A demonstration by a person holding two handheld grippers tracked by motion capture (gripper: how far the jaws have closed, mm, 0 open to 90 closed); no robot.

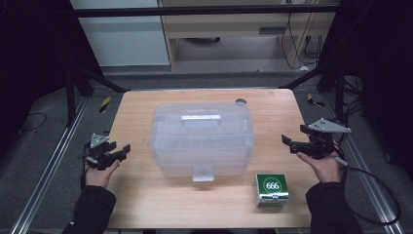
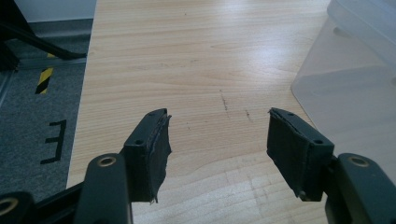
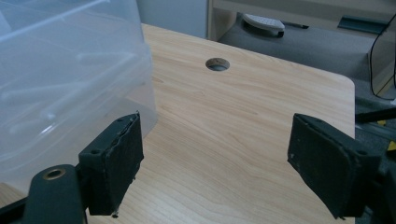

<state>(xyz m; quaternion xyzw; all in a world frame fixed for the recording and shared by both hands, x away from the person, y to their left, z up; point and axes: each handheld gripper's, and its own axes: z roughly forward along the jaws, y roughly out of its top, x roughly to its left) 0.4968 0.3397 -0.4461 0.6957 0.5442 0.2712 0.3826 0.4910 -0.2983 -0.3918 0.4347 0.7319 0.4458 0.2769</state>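
While my left fingers (image 2: 217, 154) stood spread wide with nothing but bare desk (image 2: 187, 60) between them, my right fingers (image 3: 215, 168) were parted too and gripped nothing. Just off my left fingers' right pad rose the frosted wall of the clear plastic storage box (image 2: 345, 79); beside my right fingers' left pad the same box (image 3: 65, 70) bulged close, not touching. From above, the left fingers (image 1: 117, 153) and right fingers (image 1: 291, 142) flanked the box (image 1: 202, 139), one on each side, both pointing inward and near it. Its lid was closed, with a handle (image 1: 201, 118) lying flat on top and a latch (image 1: 202, 173) on the wall facing me. Nearer me than my right fingers sat a small green carton (image 1: 272, 189), apart from the box. Beyond my right fingers a round hole (image 3: 217, 64) pierced the desk.

I judged this the approach, before any contact. The next move called for bringing both sets of fingers in to the box, probably to the latch or lid edges, squarely enough that the slick plastic would not slip.
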